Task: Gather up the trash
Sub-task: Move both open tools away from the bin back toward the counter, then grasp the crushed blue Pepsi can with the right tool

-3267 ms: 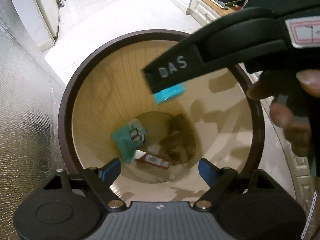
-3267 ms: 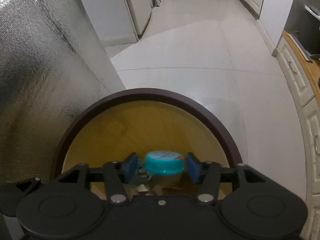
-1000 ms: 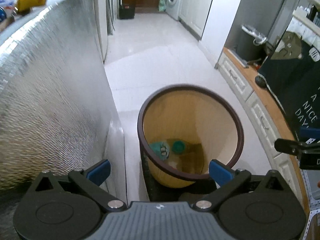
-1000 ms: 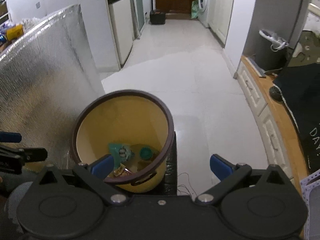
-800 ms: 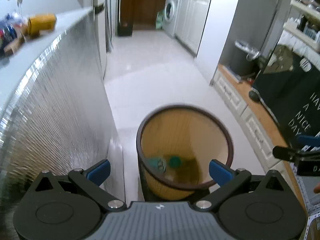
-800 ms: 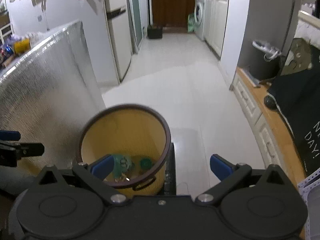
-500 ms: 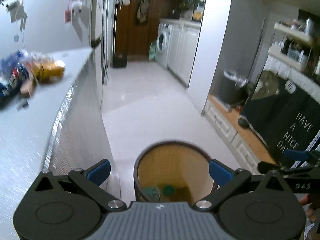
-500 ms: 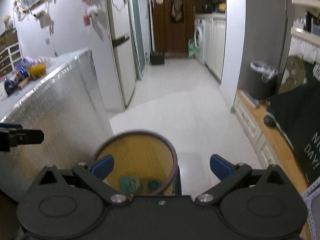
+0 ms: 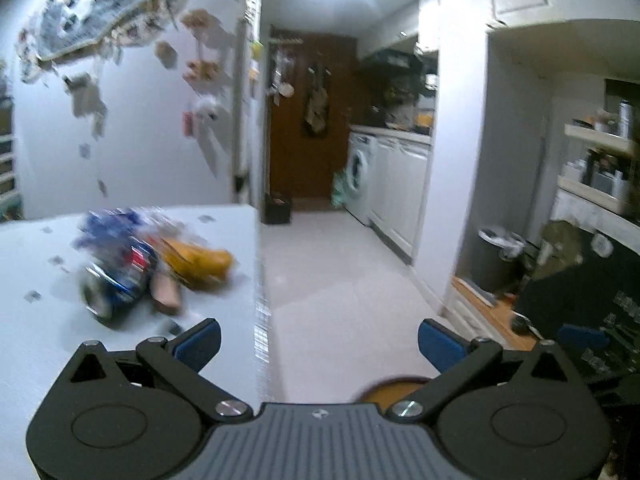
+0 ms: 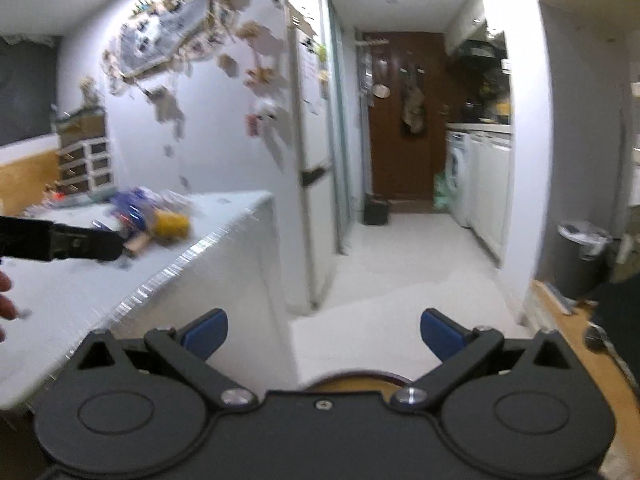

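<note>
Left gripper (image 9: 318,340) up and level, blue fingertips (image 9: 199,338) spread wide with nothing between them. Right gripper (image 10: 323,330) matches it, blue pads (image 10: 206,330) far apart, nothing held. No lettering on either tool can be read here; the frames are smeared with motion blur.

Just below both sets of fingers, the bin (image 10: 358,380) peeks out as a dark brown rim with a sliver of yellow inside, down on the floor beside the counter. In the left view only a small arc of it (image 9: 390,384) shows behind the gripper body, so what it holds is hidden.

Out to the left, on the pale counter (image 9: 36,308), sits the trash pile (image 9: 150,268): something yellow, something blue with red, a tan piece, all blurred together, labels unreadable. Small scraps dot the top around it. From the right wrist the same pile (image 10: 154,222) lies near the counter's far end, and the left tool's black arm crosses in front of it.

Further out, a tall fridge (image 10: 310,160) stands past the counter corner, a white floor runs down the corridor to a brown door (image 9: 306,128), and a washing machine (image 9: 358,178) sits on the right side. A dark pedal bin (image 10: 580,256) stands against the right wall.
</note>
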Motion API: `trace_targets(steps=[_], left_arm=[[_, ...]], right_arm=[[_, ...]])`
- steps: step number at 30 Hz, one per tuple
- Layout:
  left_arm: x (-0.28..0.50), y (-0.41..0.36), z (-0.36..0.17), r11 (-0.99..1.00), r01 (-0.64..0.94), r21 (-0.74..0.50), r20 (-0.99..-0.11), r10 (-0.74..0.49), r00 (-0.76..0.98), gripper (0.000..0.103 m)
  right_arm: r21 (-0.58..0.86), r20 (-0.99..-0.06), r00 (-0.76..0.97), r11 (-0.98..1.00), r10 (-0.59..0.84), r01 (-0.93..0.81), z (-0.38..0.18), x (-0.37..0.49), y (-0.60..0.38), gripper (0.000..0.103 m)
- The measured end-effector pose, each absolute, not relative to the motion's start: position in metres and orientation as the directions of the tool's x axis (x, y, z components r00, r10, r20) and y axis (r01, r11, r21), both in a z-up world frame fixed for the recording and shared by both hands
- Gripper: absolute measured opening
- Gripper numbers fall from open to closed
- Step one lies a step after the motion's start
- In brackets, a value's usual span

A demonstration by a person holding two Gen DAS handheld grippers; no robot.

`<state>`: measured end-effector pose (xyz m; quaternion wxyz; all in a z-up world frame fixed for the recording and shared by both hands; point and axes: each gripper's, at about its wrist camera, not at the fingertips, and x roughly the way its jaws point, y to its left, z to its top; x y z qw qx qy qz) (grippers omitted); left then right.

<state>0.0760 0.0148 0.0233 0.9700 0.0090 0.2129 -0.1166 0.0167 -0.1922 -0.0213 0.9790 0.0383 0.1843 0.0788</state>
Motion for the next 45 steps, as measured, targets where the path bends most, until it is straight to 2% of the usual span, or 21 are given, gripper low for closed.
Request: trace_targets(steps=[5,10,16,26,30,38,44,45], left_arm=[[0.097,0.058,0.041,0.988,0.154,-0.032,-0.369,-0.155,0.917,0.103],[0.137,0.099,0.047,0.997,0.05,-0.063,-0.374,-0.07,0.925,0.103],[0.195,0.145,0.044,0.98,-0.092,-0.174,-0.437,0.007,0.899,0.103],[0.272,0.211,0.014,0.955,-0.277,-0.108,-0.553,0.174,0.815,0.103],[0.279,0.225,-0.004,0.959,-0.27,-0.084,-0.609,0.165,0.776,0.103],[0.261,0.232,-0.013,0.976,-0.208,-0.058,-0.616,0.129,0.777,0.103],[0.227,0.233,-0.02,0.987,-0.141,-0.078,-0.611,0.064,0.789,0.103],[0.222,0.233,-0.022,0.987,-0.128,-0.093,-0.611,0.045,0.791,0.103]], right_arm=[[0.172,-0.334,0.897,0.954,0.291,-0.245,-0.012,0.034,-0.158,0.103],[0.191,-0.322,0.87,0.925,0.374,-0.328,-0.008,0.05,-0.118,0.103],[0.137,-0.322,0.862,0.921,0.39,-0.366,-0.007,0.068,-0.079,0.103],[0.126,-0.332,0.837,0.9,0.436,-0.418,-0.003,0.104,-0.044,0.103],[0.109,-0.344,0.826,0.893,0.446,-0.437,0.001,0.121,-0.027,0.103],[0.138,-0.368,0.782,0.862,0.503,-0.489,0.009,0.164,0.006,0.103],[0.248,-0.404,0.73,0.834,0.551,-0.493,0.002,0.186,0.019,0.102],[0.27,-0.404,0.722,0.827,0.562,-0.493,0.001,0.187,0.019,0.099]])
